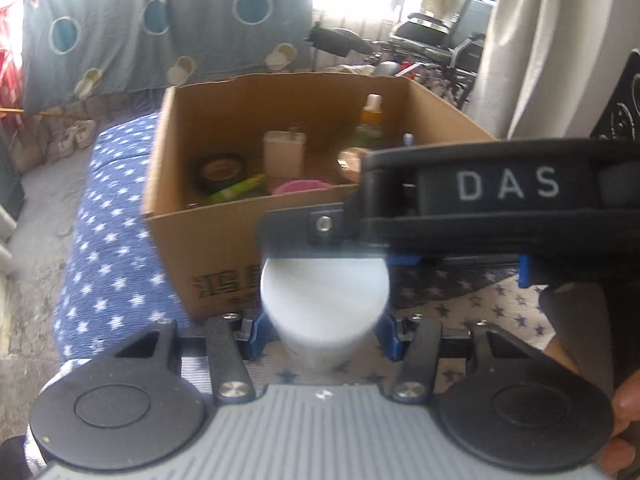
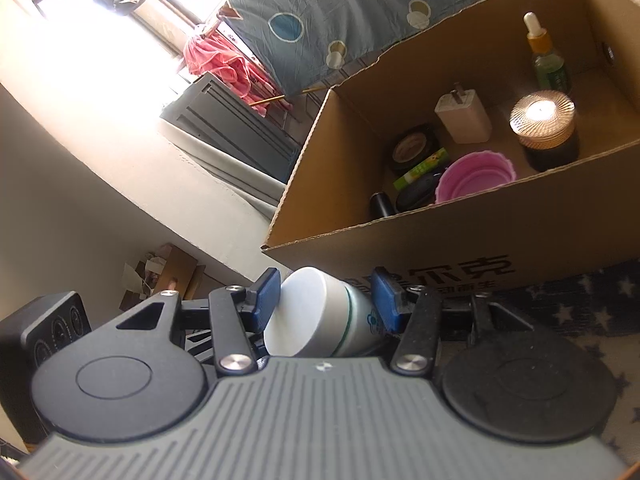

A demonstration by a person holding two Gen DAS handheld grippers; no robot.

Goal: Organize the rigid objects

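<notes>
Between your two grippers, just in front of the cardboard box (image 2: 460, 236), the white-capped jar (image 2: 320, 314) is clamped by the right gripper (image 2: 326, 300). The left gripper (image 1: 320, 330) flanks the same jar; whether it bears on it you cannot tell. Judged step: transfer; next, lift over the wall, clear of the pink cup (image 2: 476, 176).

Box mouth: the box (image 2: 460, 236) is seen open-topped at right of the right wrist view.
Box floor: crowded by tape (image 2: 412, 148), bowl (image 2: 476, 176), jar (image 2: 546, 130), charger (image 2: 464, 116), dropper (image 2: 548, 60).
Left view: upper right is blocked by the right gripper (image 1: 324, 258).
</notes>
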